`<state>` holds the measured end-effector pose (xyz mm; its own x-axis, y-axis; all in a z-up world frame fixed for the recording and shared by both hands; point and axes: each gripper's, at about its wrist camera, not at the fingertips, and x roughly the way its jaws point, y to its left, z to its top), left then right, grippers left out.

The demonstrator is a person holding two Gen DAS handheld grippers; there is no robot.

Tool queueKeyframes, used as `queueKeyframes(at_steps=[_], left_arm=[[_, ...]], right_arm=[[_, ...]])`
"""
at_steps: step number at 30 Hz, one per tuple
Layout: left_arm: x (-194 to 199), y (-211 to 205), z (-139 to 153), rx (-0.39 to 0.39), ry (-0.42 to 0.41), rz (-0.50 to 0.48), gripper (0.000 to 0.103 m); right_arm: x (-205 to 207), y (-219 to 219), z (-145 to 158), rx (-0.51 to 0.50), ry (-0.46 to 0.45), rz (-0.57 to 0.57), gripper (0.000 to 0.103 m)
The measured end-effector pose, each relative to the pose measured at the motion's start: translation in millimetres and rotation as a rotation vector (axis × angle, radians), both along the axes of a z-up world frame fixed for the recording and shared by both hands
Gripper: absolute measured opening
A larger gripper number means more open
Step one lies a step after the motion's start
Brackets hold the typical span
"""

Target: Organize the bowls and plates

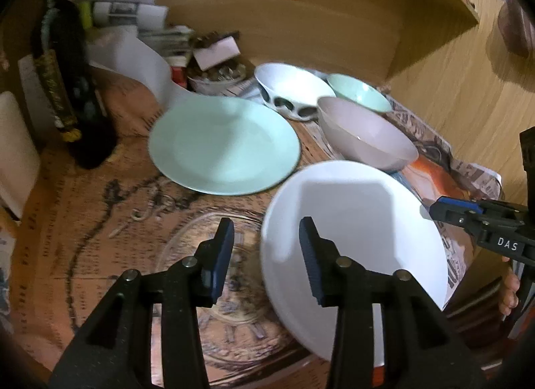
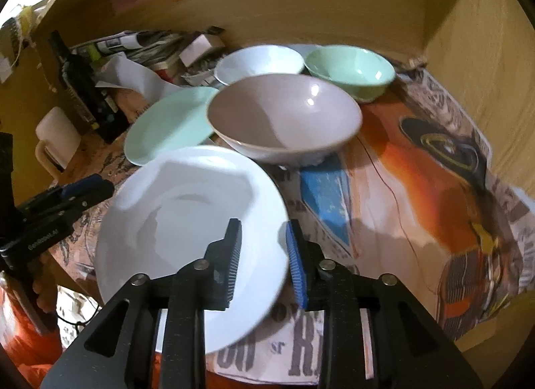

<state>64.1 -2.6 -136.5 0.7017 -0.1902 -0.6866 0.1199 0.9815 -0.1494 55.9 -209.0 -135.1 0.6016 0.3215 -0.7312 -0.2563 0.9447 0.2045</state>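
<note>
A: Where is the right gripper (image 2: pixel 262 248)?

B: Jaws part open, straddling the white plate's (image 2: pixel 187 221) right rim, pads not clearly pressing. The plate sits at the table's (image 2: pixel 418 188) near edge.

A: The left gripper (image 1: pixel 265 255)?

B: Open and empty, straddling the opposite rim.

We see a white plate (image 2: pixel 187 208), a mint-green plate (image 1: pixel 222 144) and three bowls, white (image 1: pixel 294 86), mint-green (image 2: pixel 351 66) and mauve-grey (image 2: pixel 284 114), all smooth and glazed like ceramic, the bowls glossy with small highlights. We note printed paper (image 2: pixel 418 161), matt and slightly creased, covering the tabletop, with matt wood-grain panels (image 1: pixel 444 88) behind and beside it. We read the left gripper (image 1: pixel 265 255) and right gripper (image 2: pixel 262 262) as matt black plastic with bright metal pins, their jaws faced with ribbed blue pads (image 2: pixel 296 268).
</note>
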Motion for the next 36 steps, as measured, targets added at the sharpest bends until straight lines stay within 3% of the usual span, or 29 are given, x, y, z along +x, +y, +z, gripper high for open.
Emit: queueKeyframes(at_steps=[6,10,13,16,24,36], left_arm=[[-11.4,21.9,19.6,0.027,-0.077,0.065,0.059],[-14.9,31.3,31.4,0.052,-0.125,0.094,0.069],[-14.4,40.4,39.5,0.056,-0.153,0.113,0.083],[-9.5,50.1,45.4,0.076,-0.183,0.144,0.089],[22.1,73.1,44.7,0.091,-0.144,0.188,0.09],[84.8,92.1,20.0,0.084,-0.038,0.147,0.09]], right_arm=[[8.0,18.9,19.9,0.001,-0.073,0.046,0.037],[19.8,32.9,34.8,0.017,-0.114,0.072,0.05],[30.4,41.5,43.8,0.023,-0.138,0.094,0.053],[42.7,51.5,52.2,0.022,-0.152,0.118,0.055],[93.5,85.2,54.9,-0.025,-0.131,0.158,0.055],[176.6,124.3,18.0,-0.077,0.105,0.24,0.055]])
